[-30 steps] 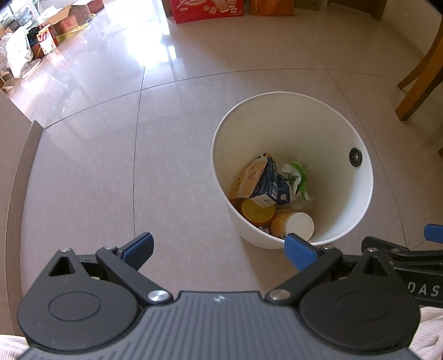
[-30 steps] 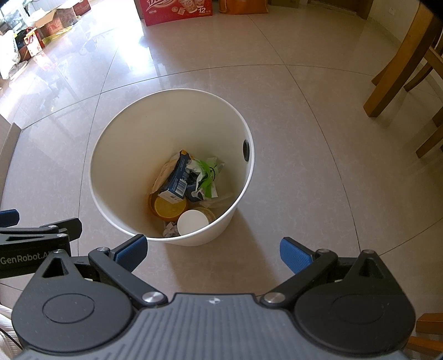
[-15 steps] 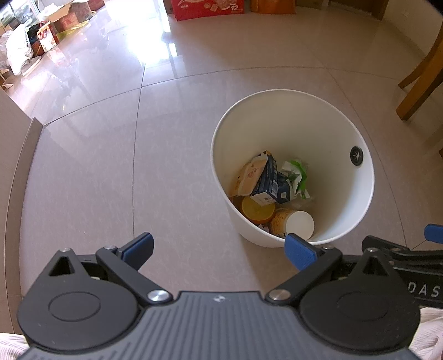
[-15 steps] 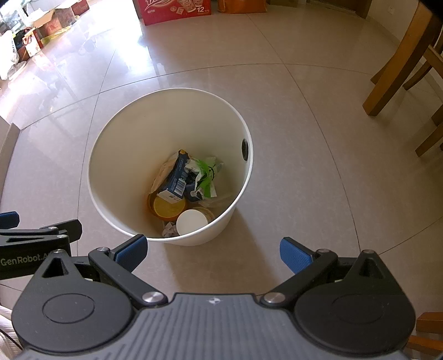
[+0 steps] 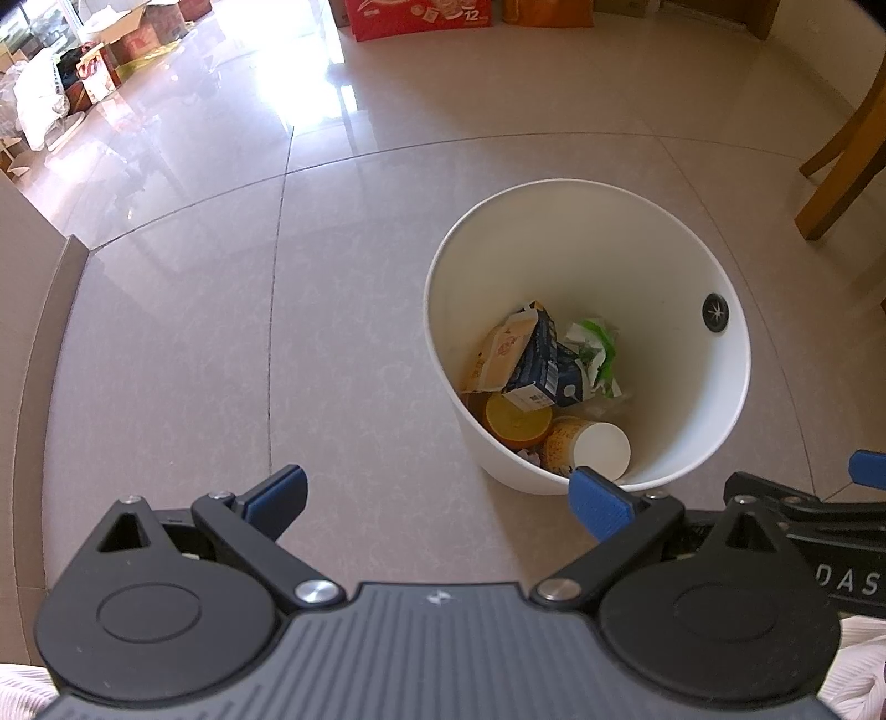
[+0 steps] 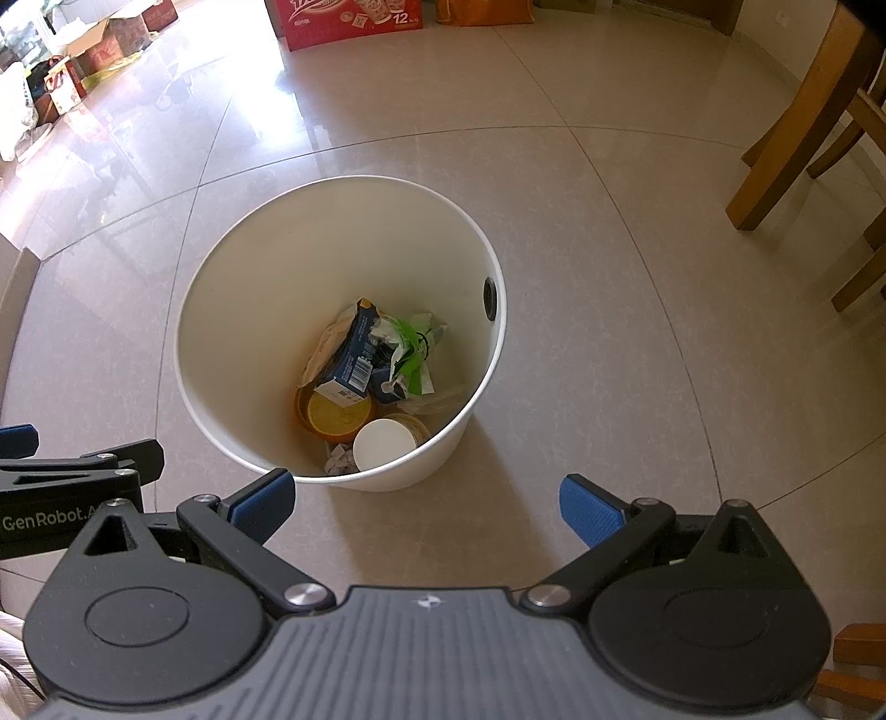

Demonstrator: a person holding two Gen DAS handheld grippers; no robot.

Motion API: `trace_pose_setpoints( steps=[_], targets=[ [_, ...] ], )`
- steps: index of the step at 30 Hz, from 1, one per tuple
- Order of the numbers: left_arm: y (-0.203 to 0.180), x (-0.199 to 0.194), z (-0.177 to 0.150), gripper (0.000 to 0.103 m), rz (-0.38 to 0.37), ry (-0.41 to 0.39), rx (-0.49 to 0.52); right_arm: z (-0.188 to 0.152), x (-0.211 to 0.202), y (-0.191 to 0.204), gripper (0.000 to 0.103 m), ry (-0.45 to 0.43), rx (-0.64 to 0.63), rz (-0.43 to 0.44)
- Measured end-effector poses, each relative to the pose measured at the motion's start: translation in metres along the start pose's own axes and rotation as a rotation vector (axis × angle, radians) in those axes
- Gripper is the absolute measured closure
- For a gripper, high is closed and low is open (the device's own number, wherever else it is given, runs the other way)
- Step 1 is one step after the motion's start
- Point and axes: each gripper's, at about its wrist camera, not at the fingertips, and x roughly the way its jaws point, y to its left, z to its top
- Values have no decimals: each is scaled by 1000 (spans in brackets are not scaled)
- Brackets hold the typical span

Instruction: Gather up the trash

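The white bin [image 6: 232,387] sits slightly higher in the right wrist view than a second ago, and a touch higher in the left wrist view [image 5: 720,410], so both cameras have shifted a little relative to it; the change is small.

"GenRobot.A" is printed on the left claw [image 6: 72,520] body, cut off by what lies in front; "DAS" shows on the right claw [image 5: 847,579] body; "12" marks the red carton [image 6: 354,16].

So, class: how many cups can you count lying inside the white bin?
2: a paper cup on its side near the front wall of the white bin, and an orange cup beside it, left. Others may be buried under the wrappers.
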Motion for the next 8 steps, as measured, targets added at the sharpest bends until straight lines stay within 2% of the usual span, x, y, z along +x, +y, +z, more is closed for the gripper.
trace_pose_setpoints(
  steps=[8],
  targets=[
    [-1, 2, 1, 3, 3, 3, -5, 1, -1, 1, 0, -3, -8, -8]
  ],
)
